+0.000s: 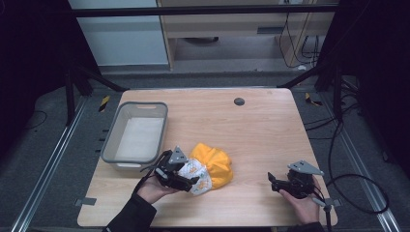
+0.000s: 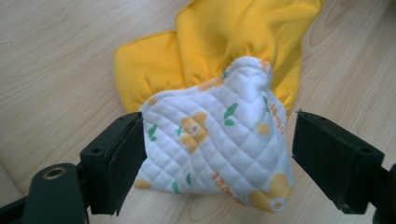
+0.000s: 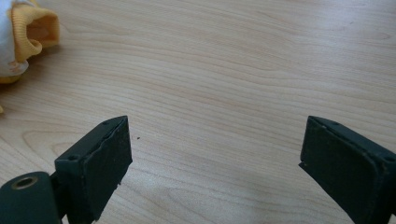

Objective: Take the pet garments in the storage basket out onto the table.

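step: left tongs (image 2: 217, 154) standing released around the baby garment (image 2: 219, 140) | right tongs (image 3: 215, 163) waiting released over tabletop (image 3: 233, 70) | advice: regrip deeper, squarely, before lifting

You are working at a light wooden table (image 1: 251, 125). On it, in the left half of the high view, sits a grey plastic bin (image 1: 136, 137) close to the left edge. Just right of the bin, lower centre, lies a crumpled yellow and white printed garment (image 1: 212, 167). A small dark round disc (image 1: 239, 101) sits upper centre.
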